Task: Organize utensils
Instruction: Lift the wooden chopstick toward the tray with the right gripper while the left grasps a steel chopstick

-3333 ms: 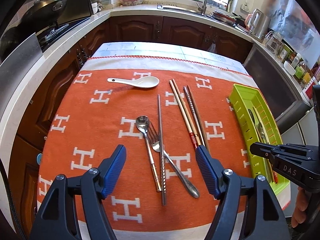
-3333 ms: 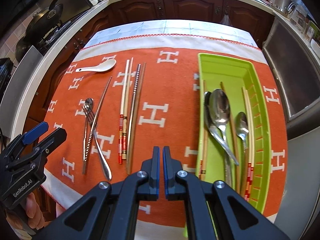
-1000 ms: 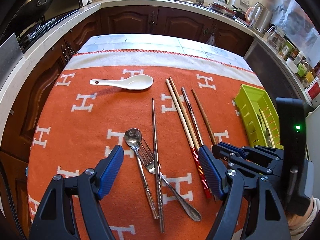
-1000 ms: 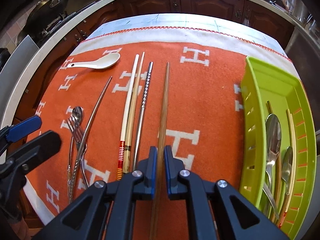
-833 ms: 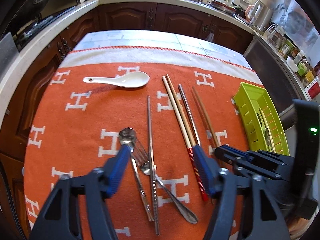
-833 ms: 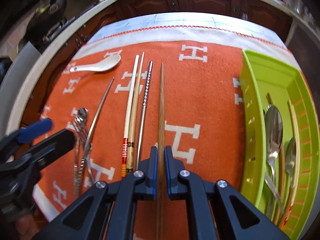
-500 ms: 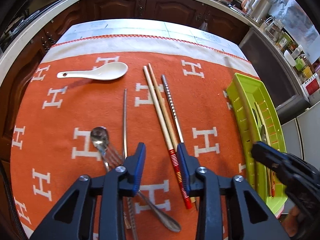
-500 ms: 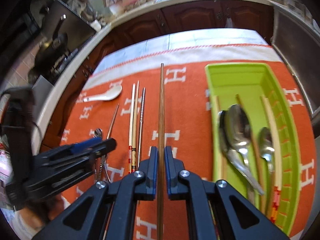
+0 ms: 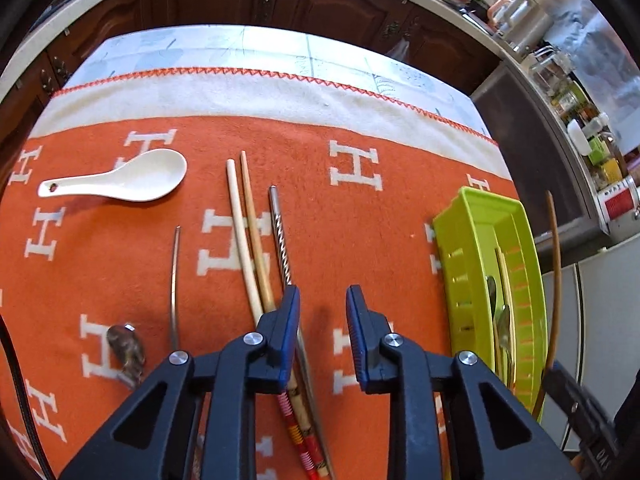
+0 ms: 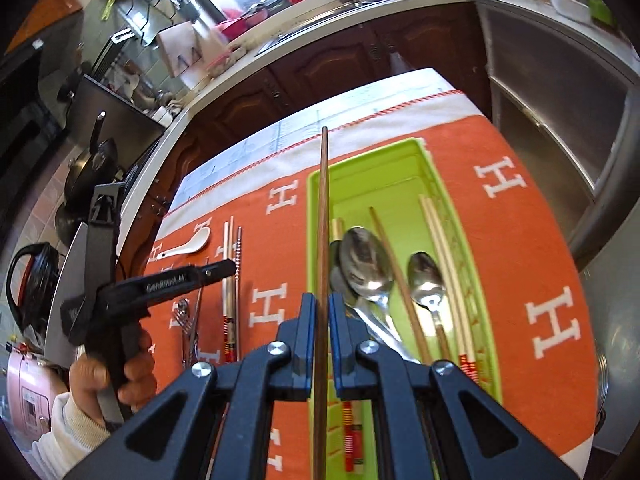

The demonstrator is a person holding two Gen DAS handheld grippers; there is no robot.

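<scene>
My right gripper (image 10: 319, 312) is shut on a brown wooden chopstick (image 10: 324, 200), held in the air over the left wall of the green tray (image 10: 380, 168). That tray holds several spoons (image 10: 364, 264) and chopsticks. My left gripper (image 9: 322, 320) hovers low over the orange cloth, its jaws closing. A twisted metal chopstick (image 9: 280, 236) runs under its left finger and into the gap, with no pad pressing on it. Two pale chopsticks (image 9: 248, 240) lie just left of it. In the left wrist view the held brown chopstick (image 9: 554, 280) rises beyond the green tray (image 9: 480, 216).
A white ceramic spoon (image 9: 120, 178) lies at the far left of the cloth. Nearer are a thin metal chopstick (image 9: 174, 280) and a metal spoon (image 9: 126, 350). A hand (image 10: 116, 376) grips the left tool. Dark cabinets and a worktop ring the table.
My right gripper lifted the brown chopstick off the cloth and carried it right, over the tray. My left gripper moved right over the chopsticks and its jaws narrowed a lot.
</scene>
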